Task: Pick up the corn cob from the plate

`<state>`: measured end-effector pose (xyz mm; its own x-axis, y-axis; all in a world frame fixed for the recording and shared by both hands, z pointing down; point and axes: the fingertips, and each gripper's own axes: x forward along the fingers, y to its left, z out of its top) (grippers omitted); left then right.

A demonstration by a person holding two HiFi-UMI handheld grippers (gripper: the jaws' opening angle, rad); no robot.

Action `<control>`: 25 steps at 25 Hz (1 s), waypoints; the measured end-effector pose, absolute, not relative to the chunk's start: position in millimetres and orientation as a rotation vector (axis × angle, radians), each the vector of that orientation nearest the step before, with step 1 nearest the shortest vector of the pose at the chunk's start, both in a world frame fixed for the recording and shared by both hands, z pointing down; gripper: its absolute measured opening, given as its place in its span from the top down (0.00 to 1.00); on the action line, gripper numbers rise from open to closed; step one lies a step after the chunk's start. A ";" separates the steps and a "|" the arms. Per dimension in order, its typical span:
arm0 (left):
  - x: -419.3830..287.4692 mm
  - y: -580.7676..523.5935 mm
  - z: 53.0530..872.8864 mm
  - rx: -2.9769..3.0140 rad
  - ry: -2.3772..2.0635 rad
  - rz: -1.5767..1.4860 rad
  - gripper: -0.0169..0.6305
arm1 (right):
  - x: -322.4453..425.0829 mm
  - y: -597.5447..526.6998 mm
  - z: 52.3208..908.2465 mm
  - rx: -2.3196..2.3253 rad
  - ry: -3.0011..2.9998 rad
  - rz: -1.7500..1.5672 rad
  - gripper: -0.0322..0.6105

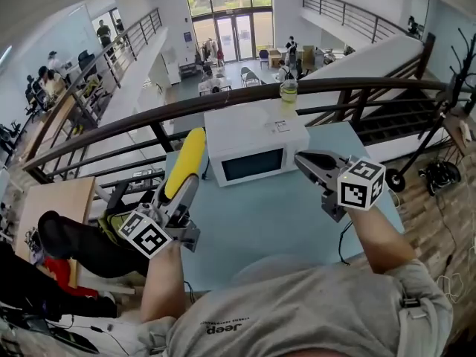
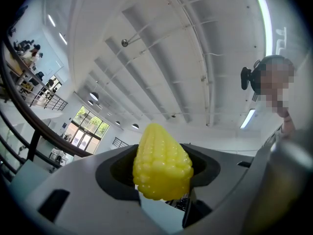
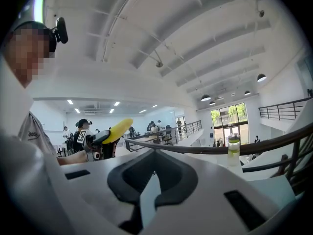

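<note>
A yellow corn cob (image 1: 187, 162) is clamped at its lower end in my left gripper (image 1: 177, 193), raised over the table's left edge with its tip pointing up and away. In the left gripper view the cob (image 2: 162, 164) fills the space between the jaws, aimed at the ceiling. My right gripper (image 1: 315, 165) hovers over the right part of the table beside the microwave, its jaws together with nothing in them. The right gripper view shows its jaws (image 3: 154, 182) meeting, and, far left, the cob (image 3: 117, 130). No plate is in view.
A white microwave (image 1: 253, 143) stands at the far side of the light blue table (image 1: 275, 218). A bottle of yellowish liquid (image 1: 288, 89) stands behind it. A dark curved railing (image 1: 223, 101) runs past the table, with a drop to a lower floor beyond it.
</note>
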<state>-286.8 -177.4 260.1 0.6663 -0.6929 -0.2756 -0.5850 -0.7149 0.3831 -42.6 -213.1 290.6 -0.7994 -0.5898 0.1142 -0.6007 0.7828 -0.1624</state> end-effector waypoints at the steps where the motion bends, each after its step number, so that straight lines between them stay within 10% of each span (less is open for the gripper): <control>1: -277.3 -171.9 261.2 2.624 -1.029 -0.593 0.57 | -33.6 -208.8 290.8 0.967 -2.911 0.283 0.93; 25: -101.6 -122.9 265.5 2.577 -1.217 -0.626 0.57 | 154.5 -218.6 292.8 0.820 -3.043 0.233 0.93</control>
<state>-101.6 -122.9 265.5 0.5655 -0.7751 -0.2819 -0.6799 -0.6316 0.3727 154.5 -218.6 292.8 -0.8653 -0.5009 0.0210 -0.4982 0.8545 -0.1468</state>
